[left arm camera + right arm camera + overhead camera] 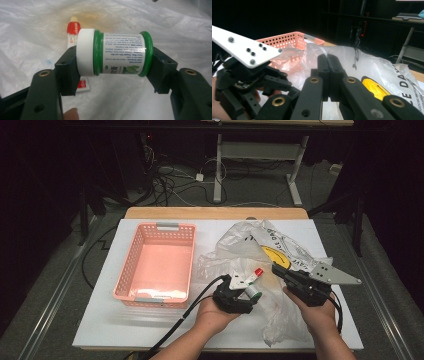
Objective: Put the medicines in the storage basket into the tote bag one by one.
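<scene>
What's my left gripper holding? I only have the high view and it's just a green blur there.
Observer: The left gripper is clamped end to end on a green jar with a white ribbed lid.
Operator: Anything under it?
Observer: A red-capped tube lies on the plastic bag right behind the jar.
Operator: And my right gripper, does it hold the bag?
Observer: The right gripper has its jaws pressed shut together; I cannot tell whether any bag film is pinched between them. The pink basket stands beyond it.
</scene>
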Demonstrator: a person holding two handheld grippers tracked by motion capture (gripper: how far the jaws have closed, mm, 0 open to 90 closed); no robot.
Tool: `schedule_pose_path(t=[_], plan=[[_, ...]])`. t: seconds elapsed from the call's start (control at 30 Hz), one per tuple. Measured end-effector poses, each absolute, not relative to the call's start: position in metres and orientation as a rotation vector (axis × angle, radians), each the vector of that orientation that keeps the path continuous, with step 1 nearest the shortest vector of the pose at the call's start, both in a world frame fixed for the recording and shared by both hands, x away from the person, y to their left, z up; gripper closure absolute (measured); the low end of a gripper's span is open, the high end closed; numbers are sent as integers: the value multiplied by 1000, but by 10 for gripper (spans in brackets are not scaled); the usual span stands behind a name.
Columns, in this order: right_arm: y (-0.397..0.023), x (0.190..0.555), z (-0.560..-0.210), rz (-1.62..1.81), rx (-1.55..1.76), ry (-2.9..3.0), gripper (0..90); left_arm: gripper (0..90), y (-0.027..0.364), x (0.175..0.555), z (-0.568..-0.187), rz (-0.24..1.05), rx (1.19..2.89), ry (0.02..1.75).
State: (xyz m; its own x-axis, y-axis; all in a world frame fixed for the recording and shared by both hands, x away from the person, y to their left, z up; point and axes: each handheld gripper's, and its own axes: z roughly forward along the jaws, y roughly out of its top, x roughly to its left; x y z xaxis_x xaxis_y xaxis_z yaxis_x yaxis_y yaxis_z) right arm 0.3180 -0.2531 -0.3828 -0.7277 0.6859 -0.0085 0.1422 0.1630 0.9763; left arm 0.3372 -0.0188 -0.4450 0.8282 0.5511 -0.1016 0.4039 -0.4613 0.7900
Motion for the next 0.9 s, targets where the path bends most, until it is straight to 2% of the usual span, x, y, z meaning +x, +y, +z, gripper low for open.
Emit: schedule_pose_path(t=[0.57, 0.9], plan=[[-257, 320, -383, 1601, 799, 1982, 900, 344, -68, 366, -466, 224, 2167, 708], [-258, 320, -383, 1601, 800, 1981, 900, 344, -82, 375, -473, 235, 2191, 716]])
